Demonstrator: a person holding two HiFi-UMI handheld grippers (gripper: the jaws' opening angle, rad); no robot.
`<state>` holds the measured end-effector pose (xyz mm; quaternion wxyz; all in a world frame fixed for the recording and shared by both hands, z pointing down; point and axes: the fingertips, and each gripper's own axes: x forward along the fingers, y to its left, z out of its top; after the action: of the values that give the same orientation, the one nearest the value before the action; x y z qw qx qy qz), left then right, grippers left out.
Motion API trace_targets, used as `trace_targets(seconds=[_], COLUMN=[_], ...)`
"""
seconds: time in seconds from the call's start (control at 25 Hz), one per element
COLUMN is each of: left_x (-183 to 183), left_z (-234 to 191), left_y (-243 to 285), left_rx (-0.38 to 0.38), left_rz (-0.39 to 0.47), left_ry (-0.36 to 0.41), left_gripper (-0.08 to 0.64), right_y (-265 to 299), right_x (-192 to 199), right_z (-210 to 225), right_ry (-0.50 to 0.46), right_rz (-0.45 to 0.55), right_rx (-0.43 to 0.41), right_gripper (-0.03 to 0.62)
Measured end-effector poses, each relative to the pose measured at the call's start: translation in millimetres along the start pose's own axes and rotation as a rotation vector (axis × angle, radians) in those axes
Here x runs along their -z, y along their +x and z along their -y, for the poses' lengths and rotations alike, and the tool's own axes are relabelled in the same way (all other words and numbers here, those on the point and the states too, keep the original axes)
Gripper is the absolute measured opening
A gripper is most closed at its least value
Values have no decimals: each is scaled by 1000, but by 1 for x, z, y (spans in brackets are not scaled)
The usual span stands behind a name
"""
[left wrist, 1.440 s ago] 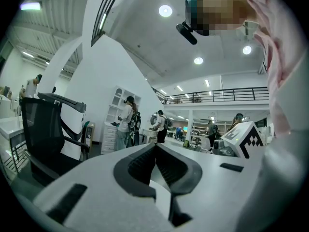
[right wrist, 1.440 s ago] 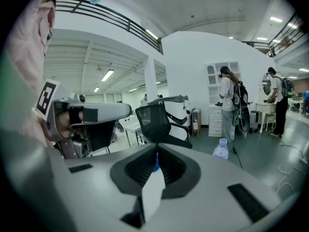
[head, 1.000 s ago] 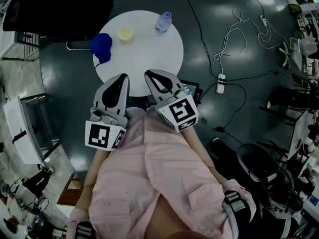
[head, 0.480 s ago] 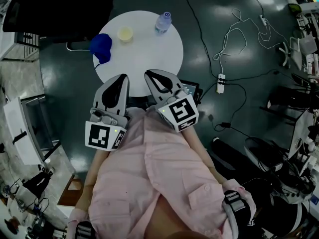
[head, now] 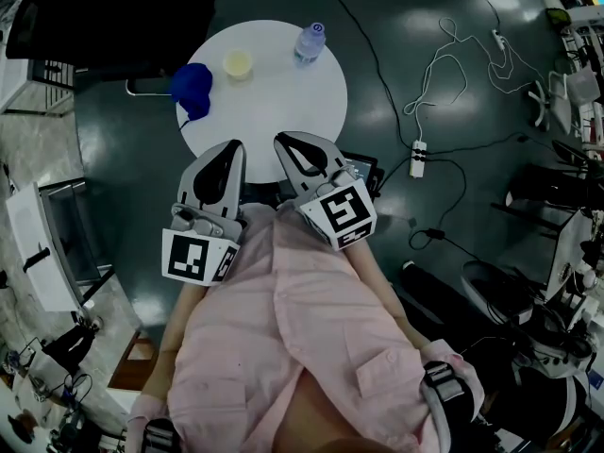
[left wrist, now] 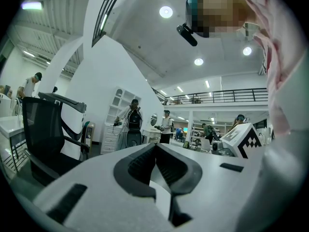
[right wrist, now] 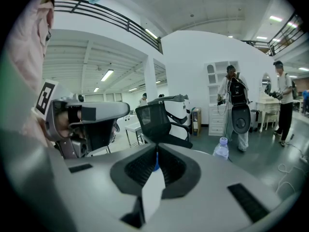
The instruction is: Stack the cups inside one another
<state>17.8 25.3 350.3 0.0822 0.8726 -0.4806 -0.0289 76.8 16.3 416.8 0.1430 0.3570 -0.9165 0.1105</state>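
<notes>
A blue cup (head: 192,87) and a small yellow cup (head: 238,63) stand apart on the far left part of the round white table (head: 274,102). Both grippers are held close to the person's chest at the table's near edge, well short of the cups. In the head view my left gripper (head: 230,147) and right gripper (head: 282,141) point toward the table. The left gripper (left wrist: 155,145) has its jaws closed together with nothing between them. So does the right gripper (right wrist: 157,150); a sliver of the blue cup (right wrist: 156,167) shows far beyond its tips.
A clear water bottle (head: 310,41) stands at the table's far right, also in the right gripper view (right wrist: 221,149). A black office chair (head: 104,17) sits behind the table. Cables and a power strip (head: 418,159) lie on the floor to the right. People stand in the background.
</notes>
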Motion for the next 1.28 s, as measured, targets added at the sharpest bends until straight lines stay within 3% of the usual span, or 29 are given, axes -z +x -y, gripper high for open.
trace_targets(seconds=[1.28], left_x=[-6], left_z=[-2], left_y=[-8], left_rx=[6], left_rz=[11], left_ry=[-2], left_gripper=[18], right_y=[-1], right_x=[-7], right_z=[-7], right_ry=[-4], right_rz=[8], right_rx=[14], right_gripper=[32])
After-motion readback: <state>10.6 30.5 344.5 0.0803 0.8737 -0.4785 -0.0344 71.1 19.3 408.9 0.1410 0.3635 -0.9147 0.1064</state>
